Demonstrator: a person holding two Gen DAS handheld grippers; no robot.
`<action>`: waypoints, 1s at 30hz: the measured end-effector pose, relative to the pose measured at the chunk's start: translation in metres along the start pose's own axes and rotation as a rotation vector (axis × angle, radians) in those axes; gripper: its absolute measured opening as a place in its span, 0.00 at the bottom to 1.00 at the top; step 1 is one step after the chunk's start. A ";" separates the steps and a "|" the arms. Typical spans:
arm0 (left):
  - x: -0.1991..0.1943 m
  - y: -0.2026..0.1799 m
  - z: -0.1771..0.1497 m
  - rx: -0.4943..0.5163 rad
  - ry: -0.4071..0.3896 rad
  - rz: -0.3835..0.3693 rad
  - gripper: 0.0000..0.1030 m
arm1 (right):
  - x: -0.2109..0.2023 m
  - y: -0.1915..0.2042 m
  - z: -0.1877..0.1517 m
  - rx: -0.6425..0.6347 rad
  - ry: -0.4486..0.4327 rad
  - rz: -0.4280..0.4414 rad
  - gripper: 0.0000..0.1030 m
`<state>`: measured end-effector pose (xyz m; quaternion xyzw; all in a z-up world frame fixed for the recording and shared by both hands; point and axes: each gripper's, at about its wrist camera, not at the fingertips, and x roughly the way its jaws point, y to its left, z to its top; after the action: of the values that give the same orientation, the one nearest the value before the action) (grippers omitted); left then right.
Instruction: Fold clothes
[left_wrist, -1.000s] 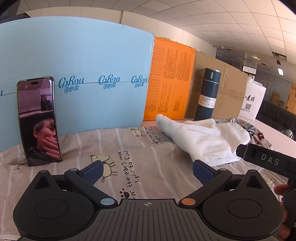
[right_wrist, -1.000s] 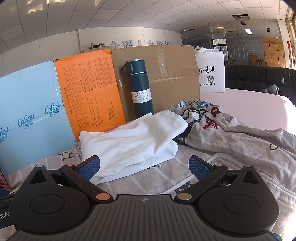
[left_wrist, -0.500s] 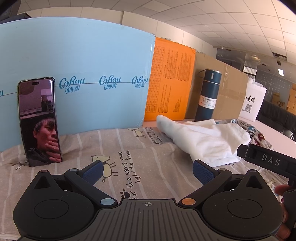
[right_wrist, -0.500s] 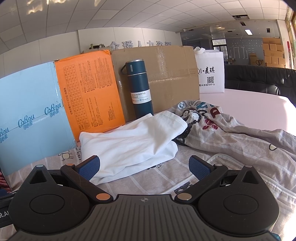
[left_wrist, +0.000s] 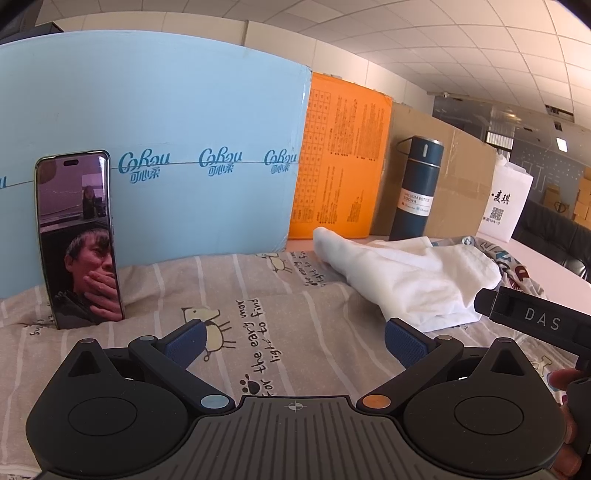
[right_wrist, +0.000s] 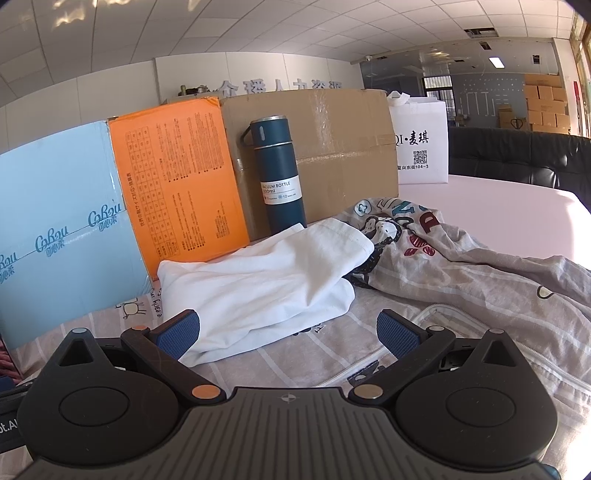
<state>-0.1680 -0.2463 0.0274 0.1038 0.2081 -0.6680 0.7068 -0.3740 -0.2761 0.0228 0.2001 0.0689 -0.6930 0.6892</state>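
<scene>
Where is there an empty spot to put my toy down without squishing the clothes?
Two free patches: the striped sheet between the phone and the white garment, and the pink tabletop right of the white bag. It is crowded near the blue bottle, where the white garment and the printed grey garment are piled together.

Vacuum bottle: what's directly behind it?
Behind the blue vacuum bottle stands a taped brown cardboard box, with an orange box beside it. The strip of box face behind the bottle is hidden.
</scene>
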 end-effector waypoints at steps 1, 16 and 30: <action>0.000 0.000 0.000 0.000 0.000 0.001 1.00 | 0.000 0.000 0.000 0.000 0.000 -0.002 1.00; 0.001 -0.001 -0.001 0.006 0.000 0.007 1.00 | 0.005 0.002 -0.002 -0.018 0.016 -0.020 1.00; 0.000 -0.002 -0.001 0.013 -0.001 0.004 1.00 | 0.005 0.002 -0.002 -0.026 0.017 -0.024 1.00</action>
<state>-0.1699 -0.2459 0.0264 0.1087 0.2031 -0.6680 0.7075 -0.3712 -0.2802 0.0189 0.1961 0.0862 -0.6983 0.6830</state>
